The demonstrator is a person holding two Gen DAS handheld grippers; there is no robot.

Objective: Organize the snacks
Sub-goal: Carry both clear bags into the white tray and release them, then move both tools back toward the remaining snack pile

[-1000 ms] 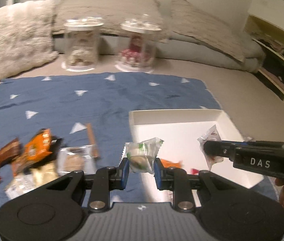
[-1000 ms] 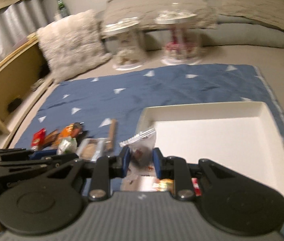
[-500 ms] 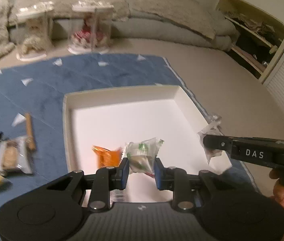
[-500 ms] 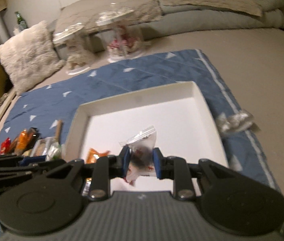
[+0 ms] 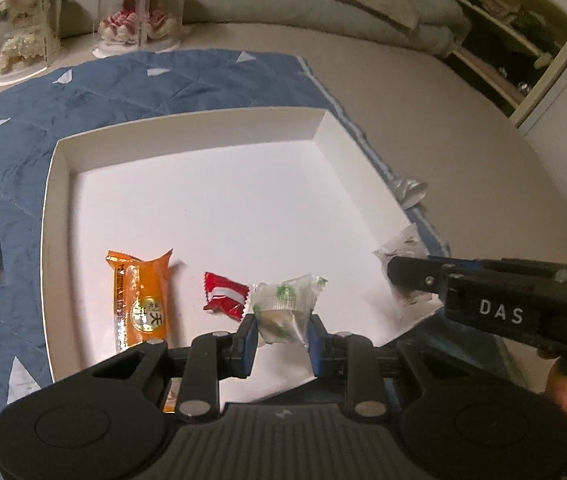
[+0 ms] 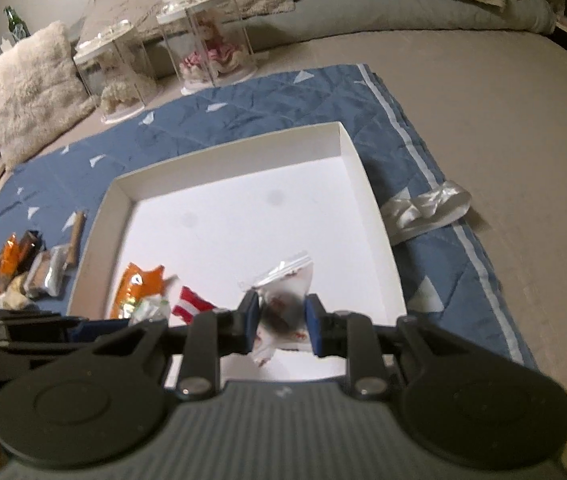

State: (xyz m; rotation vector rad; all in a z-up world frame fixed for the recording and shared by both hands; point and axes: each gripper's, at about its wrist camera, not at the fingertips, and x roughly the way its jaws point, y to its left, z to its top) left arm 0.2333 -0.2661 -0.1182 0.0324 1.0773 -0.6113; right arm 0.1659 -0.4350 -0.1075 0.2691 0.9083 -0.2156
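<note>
On the left, the pile (image 6: 11,276) of loose snacks is lying on the blue mat (image 5: 163,76) beside the tray (image 5: 59,152), waiting to be sorted. Inside the tray, an orange pack (image 5: 139,296) and a red candy (image 5: 225,296) are resting near its front edge.

The left gripper (image 5: 281,332) is pinching a clear, green-printed sweet (image 5: 283,308) over the tray's front; released carelessly, it is likely landing on the red candy (wrappers slide easily).

The right gripper (image 6: 281,326) is clamping a clear packet (image 6: 283,300) with dark contents above the front-right corner, so it is risking a drop onto the rim or mat.
</note>
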